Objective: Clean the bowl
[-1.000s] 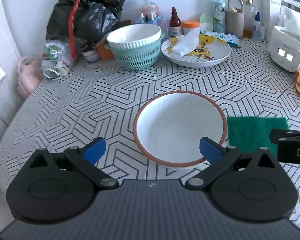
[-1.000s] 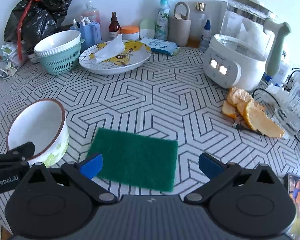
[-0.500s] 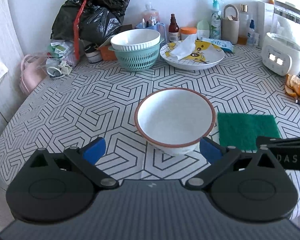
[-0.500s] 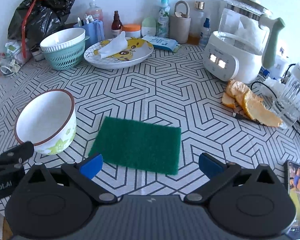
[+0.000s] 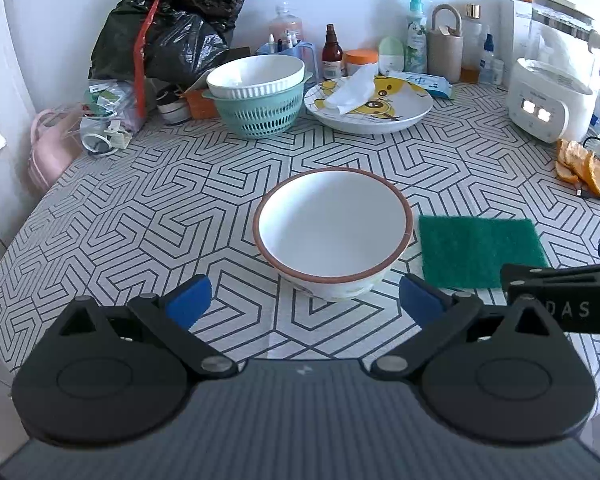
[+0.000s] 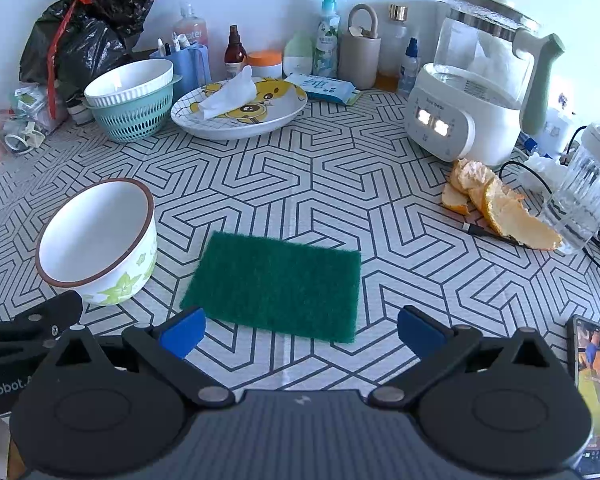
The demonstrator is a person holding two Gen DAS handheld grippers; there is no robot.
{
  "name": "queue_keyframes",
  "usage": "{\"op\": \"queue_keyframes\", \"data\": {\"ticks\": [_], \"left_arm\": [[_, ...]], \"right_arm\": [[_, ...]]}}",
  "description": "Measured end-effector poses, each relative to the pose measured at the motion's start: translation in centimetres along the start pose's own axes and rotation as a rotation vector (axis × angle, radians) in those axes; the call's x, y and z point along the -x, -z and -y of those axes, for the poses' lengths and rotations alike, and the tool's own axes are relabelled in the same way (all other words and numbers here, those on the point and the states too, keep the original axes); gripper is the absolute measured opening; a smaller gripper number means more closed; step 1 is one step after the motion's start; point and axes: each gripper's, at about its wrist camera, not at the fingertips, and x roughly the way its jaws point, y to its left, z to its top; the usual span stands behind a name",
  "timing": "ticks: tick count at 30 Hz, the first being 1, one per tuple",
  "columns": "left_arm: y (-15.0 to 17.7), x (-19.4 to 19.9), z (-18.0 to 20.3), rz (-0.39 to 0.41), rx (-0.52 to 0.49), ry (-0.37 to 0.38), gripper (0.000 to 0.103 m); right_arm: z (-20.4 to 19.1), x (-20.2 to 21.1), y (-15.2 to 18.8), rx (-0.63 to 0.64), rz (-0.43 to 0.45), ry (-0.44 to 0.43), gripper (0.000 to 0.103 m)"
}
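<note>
A white bowl [image 5: 334, 232] with a brown rim and green leaf print stands upright on the patterned table; it also shows in the right wrist view [image 6: 96, 240]. A flat green scouring pad [image 5: 480, 252] lies just right of it, and shows in the right wrist view [image 6: 276, 284] too. My left gripper [image 5: 304, 304] is open and empty, just short of the bowl's near side. My right gripper [image 6: 300, 330] is open and empty, just short of the pad's near edge.
At the back stand a teal colander with a white dish [image 5: 260, 96], a cartoon plate with a tissue [image 5: 370, 104], bottles and a black bag [image 5: 172, 24]. A kettle [image 6: 476, 92], orange peel [image 6: 496, 204], a glass [image 6: 584, 200] and a phone [image 6: 592, 392] lie right.
Both grippers have pulled back and risen, so the bowl and the pad sit farther from the fingers. Both stay open and nothing on the table has moved.
</note>
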Motion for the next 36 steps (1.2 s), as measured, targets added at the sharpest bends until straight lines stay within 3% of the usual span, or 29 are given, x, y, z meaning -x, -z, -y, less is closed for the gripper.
{"op": "queue_keyframes", "data": {"ticks": [7,17,27,29,36], "left_arm": [[0.3,0.2,-0.2,-0.017,0.01,0.021,0.102],[0.7,-0.5,-0.6,-0.073,0.003,0.029,0.102],[0.7,-0.8,-0.8,-0.101,0.018,0.034,0.102],[0.7,-0.8,-0.7,-0.106,0.019,0.03,0.102],[1.2,-0.8,-0.8,-0.11,0.025,0.013,0.102]], "right_arm": [[1.0,-1.0,1.1,-0.049,-0.035,0.011,0.103],[0.3,-0.8,1.2,-0.047,-0.017,-0.009,0.103],[0.7,-1.5,1.5,-0.101,-0.094,-0.036,0.103],[1.0,-1.3,1.6,-0.129,-0.095,-0.058,0.103],[0.5,0.0,2.1,-0.088,-0.055,-0.008,0.103]]}}
